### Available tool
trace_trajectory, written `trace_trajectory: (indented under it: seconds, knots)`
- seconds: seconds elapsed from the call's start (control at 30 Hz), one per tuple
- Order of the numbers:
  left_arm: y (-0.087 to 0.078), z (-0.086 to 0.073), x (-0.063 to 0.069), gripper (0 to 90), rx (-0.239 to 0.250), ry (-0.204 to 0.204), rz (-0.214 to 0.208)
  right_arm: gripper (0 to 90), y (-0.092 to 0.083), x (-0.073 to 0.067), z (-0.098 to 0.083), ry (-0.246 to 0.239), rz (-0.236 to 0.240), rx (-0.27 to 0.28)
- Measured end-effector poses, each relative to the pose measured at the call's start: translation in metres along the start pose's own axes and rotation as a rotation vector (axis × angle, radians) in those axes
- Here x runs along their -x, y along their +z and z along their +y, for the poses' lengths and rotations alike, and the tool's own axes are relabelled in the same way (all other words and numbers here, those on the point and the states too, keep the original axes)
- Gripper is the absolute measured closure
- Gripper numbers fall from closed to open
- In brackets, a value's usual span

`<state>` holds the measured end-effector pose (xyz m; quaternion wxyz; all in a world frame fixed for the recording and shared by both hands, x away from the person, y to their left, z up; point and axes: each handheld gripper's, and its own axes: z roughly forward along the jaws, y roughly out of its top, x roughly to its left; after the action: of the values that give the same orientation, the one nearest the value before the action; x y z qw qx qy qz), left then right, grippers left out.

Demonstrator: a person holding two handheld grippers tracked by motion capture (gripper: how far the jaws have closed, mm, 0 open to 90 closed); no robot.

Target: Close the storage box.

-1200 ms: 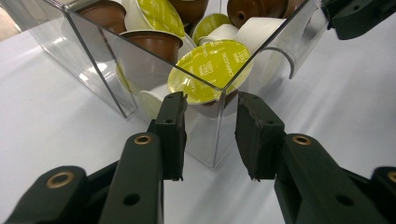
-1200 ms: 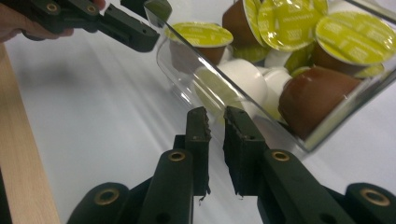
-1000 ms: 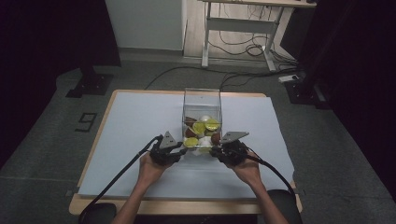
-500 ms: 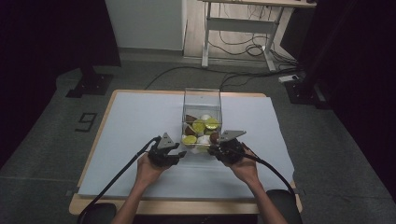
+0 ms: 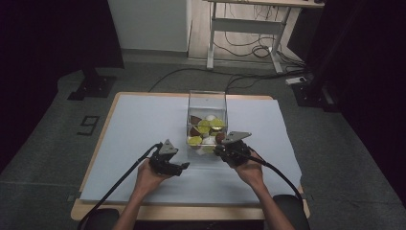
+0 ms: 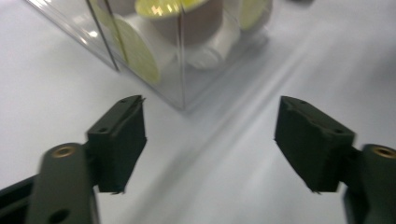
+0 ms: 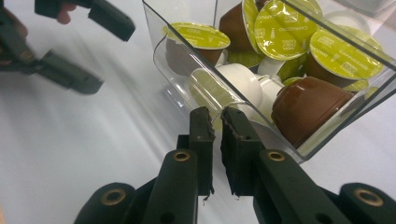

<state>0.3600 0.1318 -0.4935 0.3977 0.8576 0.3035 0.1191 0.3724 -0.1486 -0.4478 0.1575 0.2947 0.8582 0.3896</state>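
With the right gripper [image 7: 214, 122] pinching the clear box [image 5: 207, 103] wall and the left gripper [image 6: 208, 140] just opened empty beside it, the tilted box could slip — spilling capsules [image 7: 280, 28].

left gripper [image 5: 184, 166] let go of the clear capsule box [image 5: 207, 103], jaws just been opening, and it's backed off toward the person a bit
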Motion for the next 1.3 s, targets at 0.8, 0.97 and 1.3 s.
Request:
trace_trajectory:
  seconds: [0.8,0.97,1.3]
  knots:
    - [0.014,-0.028,-0.011,0.0,-0.143,-0.031,0.006,81.5,0.011,0.014,0.008,0.019,-0.039,0.002]
    - [0.015,-0.030,-0.010,0.0,-0.147,-0.010,0.024,81.5,0.012,0.016,0.009,0.024,-0.045,0.002]
    - [0.016,-0.031,-0.009,0.0,-0.145,0.014,0.034,81.2,0.014,0.021,0.011,0.038,-0.034,0.004]
